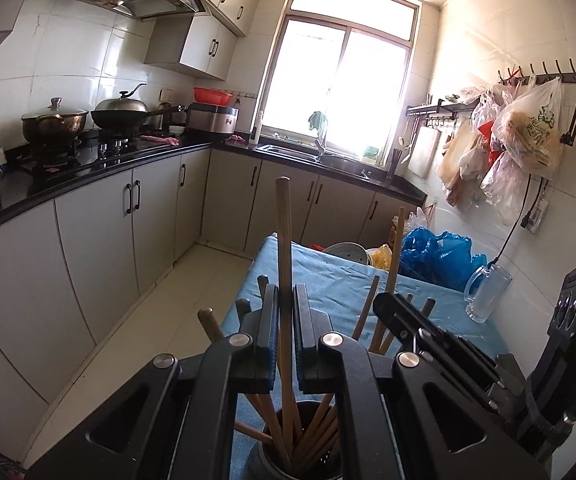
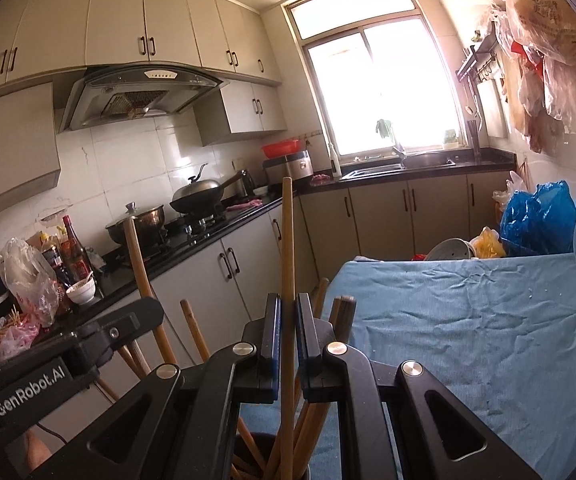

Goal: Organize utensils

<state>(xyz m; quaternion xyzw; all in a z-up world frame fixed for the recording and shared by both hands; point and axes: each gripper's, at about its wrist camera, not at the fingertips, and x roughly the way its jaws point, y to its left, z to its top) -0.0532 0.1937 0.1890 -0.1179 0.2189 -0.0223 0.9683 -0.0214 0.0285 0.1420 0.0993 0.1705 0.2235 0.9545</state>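
Both the left gripper (image 1: 287,312) and right gripper (image 2: 287,320) have fingers pinched nearly closed on an upright chopstick (image 1: 283,248) each, rising from the dark holder (image 1: 288,456) on the blue-clothed surface (image 2: 468,320), glass mug (image 1: 488,294) well beyond the holder.

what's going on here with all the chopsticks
A person is sorting wooden chopsticks with a handheld tool in each hand. The left tool is closed on one upright chopstick, and the right tool is closed on another chopstick. Both sticks reach down into a dark holder already packed with chopsticks, which stands on a table with a blue cloth. A glass mug stands further along the table.
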